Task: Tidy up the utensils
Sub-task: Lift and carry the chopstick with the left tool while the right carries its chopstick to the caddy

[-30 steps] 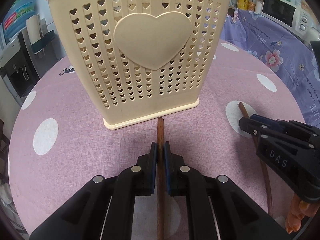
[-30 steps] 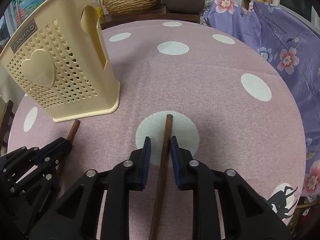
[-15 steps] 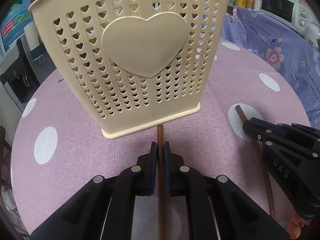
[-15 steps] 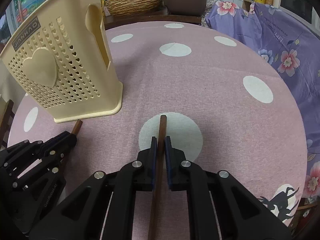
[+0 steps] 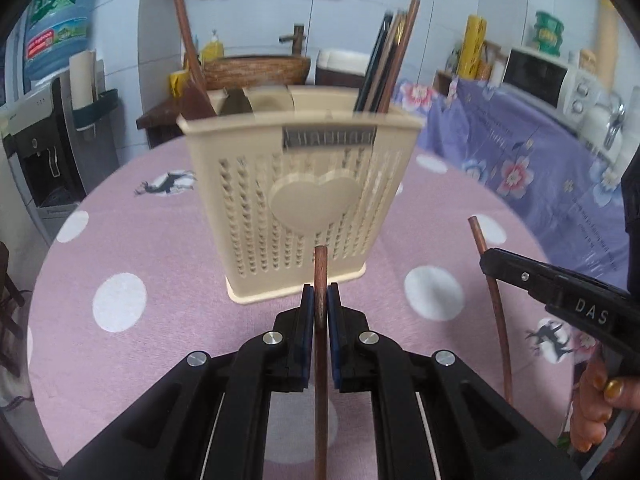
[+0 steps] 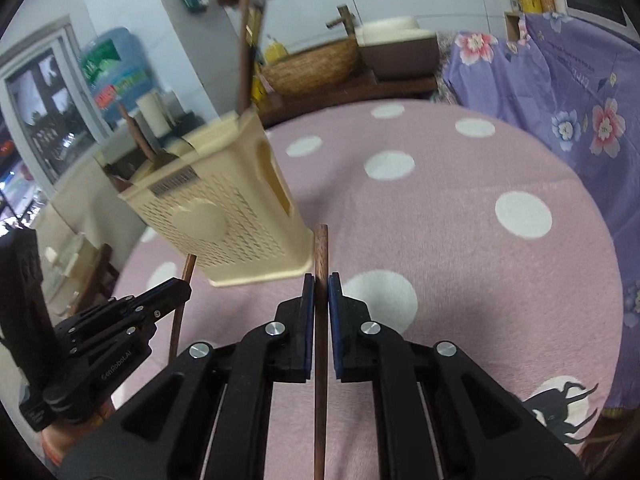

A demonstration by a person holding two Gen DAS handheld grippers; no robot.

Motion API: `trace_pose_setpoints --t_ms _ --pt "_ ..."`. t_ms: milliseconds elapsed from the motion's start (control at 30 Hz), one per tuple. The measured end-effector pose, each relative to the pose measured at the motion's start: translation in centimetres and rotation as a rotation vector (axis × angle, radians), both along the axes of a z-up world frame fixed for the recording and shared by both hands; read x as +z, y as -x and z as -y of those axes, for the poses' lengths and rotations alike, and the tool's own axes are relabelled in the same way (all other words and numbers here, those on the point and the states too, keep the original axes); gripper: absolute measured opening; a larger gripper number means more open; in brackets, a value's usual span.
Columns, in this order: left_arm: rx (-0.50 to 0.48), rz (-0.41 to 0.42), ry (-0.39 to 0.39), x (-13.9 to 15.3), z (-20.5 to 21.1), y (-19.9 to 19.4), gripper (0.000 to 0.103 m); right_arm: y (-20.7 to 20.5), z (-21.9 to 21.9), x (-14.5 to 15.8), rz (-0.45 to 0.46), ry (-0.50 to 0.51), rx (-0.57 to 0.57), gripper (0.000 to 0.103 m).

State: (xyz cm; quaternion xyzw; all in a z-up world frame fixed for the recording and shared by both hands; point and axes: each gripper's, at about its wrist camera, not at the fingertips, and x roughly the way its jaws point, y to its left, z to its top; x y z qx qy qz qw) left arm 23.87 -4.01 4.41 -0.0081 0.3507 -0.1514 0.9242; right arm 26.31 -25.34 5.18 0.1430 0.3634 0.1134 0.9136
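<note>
Two grippers, two sticks, one holder. The left gripper (image 5: 321, 300) has its jaws pressed onto a brown wooden stick (image 5: 320, 344), which runs straight out between the blue pads and ends a little past the tips, held above the table (image 5: 168, 280). The right gripper (image 6: 321, 292) pinches a second stick (image 6: 321, 320) the same way, its blunt end poking out beyond the pads. Each stick looks like a chopstick, though only the forward end shows clearly.

In the left view the right gripper (image 5: 560, 292) enters from the right edge with its stick (image 5: 494, 300) curving up past it, well apart from the left one. In the right view the left gripper (image 6: 132, 316) sits low on the left with its stick (image 6: 182, 300) just in front of the holder.

The cream plastic holder (image 5: 300, 208) stands upright on the table ahead of both grippers, its front pierced with small holes around one raised heart. It already holds a bundle of long sticks (image 5: 390, 60) in its right end; they overlap and the frame is blurred, so I cannot count them surely. One brown handled tool (image 5: 192, 68) leans in the left end.

The round table wears a pink cloth with white dots, about seven of which show in the left view, plus small dark deer prints. Behind it are a woven basket (image 5: 256, 70), a water jug (image 5: 56, 36), a white microwave (image 5: 548, 80) and a purple flowered cloth (image 5: 540, 168).
</note>
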Motion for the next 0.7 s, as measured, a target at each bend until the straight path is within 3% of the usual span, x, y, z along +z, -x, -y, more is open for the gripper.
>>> trace_pose_setpoints --t_ms 133,267,700 --pt "0.004 0.082 0.037 3.3 -1.5 1.7 0.008 2.2 1.3 3.9 0.092 -0.037 0.039 0.008" --pt "0.008 0.136 0.060 5.6 -2.7 2.8 0.008 4.0 2.2 7.1 0.175 -0.006 0.051 0.008" --pt "0.012 0.174 0.105 7.6 -4.0 3.5 0.008 4.5 2.2 9.4 0.217 0.003 0.072 0.008"
